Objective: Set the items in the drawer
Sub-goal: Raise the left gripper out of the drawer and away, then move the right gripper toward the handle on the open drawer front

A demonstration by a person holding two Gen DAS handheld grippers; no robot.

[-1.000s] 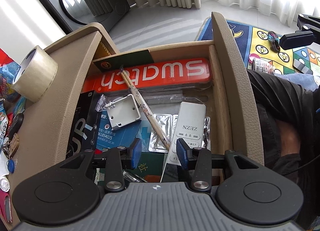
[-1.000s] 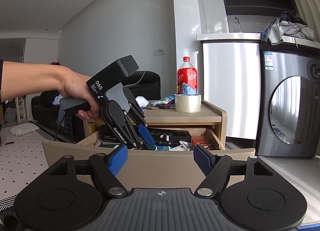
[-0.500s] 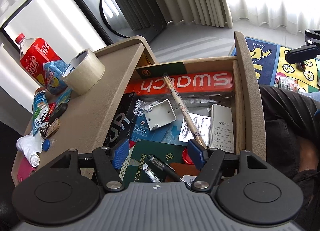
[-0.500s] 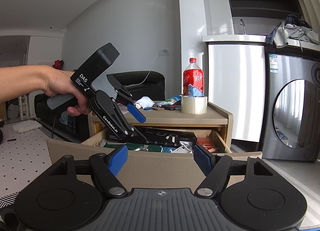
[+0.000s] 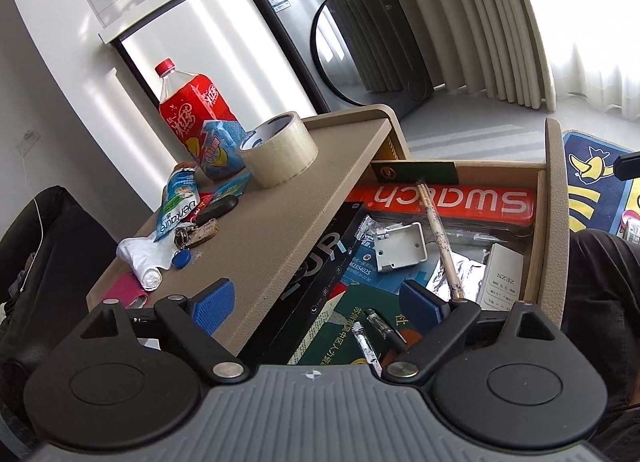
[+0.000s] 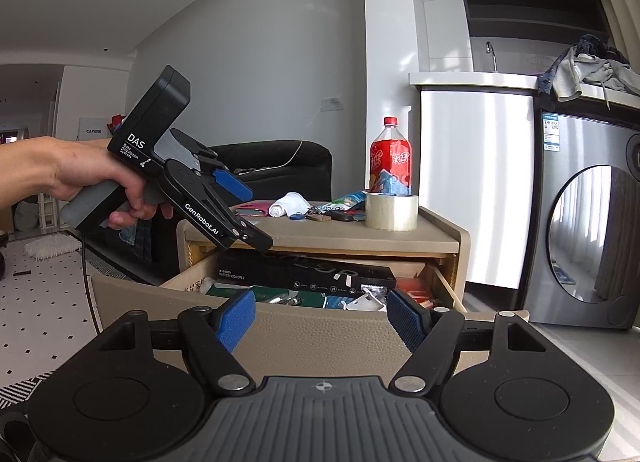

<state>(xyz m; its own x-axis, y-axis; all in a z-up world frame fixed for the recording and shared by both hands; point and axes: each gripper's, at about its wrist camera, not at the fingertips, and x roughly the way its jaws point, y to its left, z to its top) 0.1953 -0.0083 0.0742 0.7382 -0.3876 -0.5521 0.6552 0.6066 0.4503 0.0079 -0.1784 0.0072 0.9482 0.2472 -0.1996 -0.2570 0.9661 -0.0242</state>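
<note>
Both tongs are wide open with nothing in them. Left tongs sit low centre in the left wrist view, one blue pad over the beige worktop and the other over the open drawer. In the right wrist view you can see a hand holding them at the left of the frame, above the drawer's left corner. Right tongs are low centre in their own view, just in front of the drawer's front panel.

Drawer's pretty stuffed: an orange watch box along the back, a long black box on the left side, a small white plastic case, a thin brush lying diagonally, a white remote and a pen near the bottom.

Up on the worktop, centre-left of the left view, there's a tape roll, a red soda bottle behind it, keys and a rolled white sock.
</note>
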